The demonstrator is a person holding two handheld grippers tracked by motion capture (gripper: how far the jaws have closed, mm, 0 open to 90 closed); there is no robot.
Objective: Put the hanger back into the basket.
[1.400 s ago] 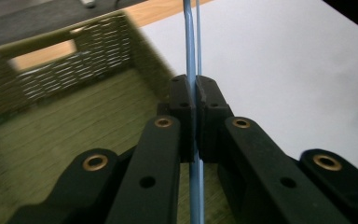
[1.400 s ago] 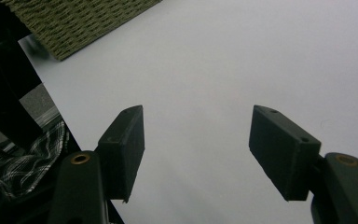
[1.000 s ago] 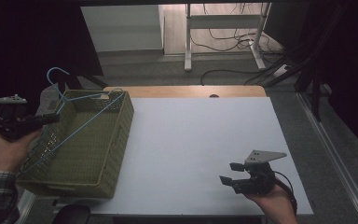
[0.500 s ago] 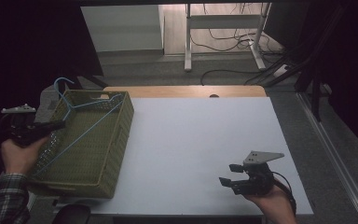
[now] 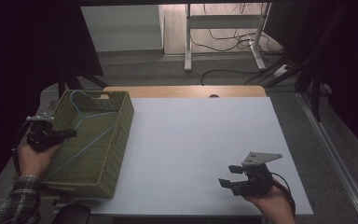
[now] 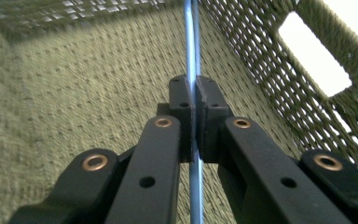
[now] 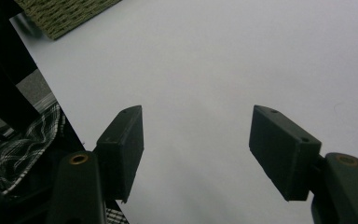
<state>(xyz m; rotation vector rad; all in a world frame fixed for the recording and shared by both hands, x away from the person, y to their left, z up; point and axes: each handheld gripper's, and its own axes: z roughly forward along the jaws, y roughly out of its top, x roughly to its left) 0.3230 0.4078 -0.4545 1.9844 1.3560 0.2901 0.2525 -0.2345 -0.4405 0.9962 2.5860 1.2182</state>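
A blue wire hanger (image 5: 81,120) lies slanted inside the green woven basket (image 5: 123,122) at the table's left side. My left gripper (image 5: 70,133) reaches over the basket's left rim and is shut on the hanger's wire. In the left gripper view the blue wire (image 6: 192,37) runs straight up between the closed pads of that gripper (image 6: 194,91), with the basket's floor (image 6: 74,93) behind it. My right gripper (image 5: 228,176) hovers low over the white table top (image 5: 200,135) near the front right, open and holding nothing (image 7: 196,140).
The basket's handle cutout (image 6: 314,58) shows in its end wall. A corner of the basket (image 7: 65,14) and a plaid sleeve (image 7: 14,154) appear in the right gripper view. A wooden strip (image 5: 186,91) borders the table's far edge.
The left gripper has come down and back with the hanger, which has sunk from above the rim into the basket. The basket has shifted slightly. The right gripper stayed still.
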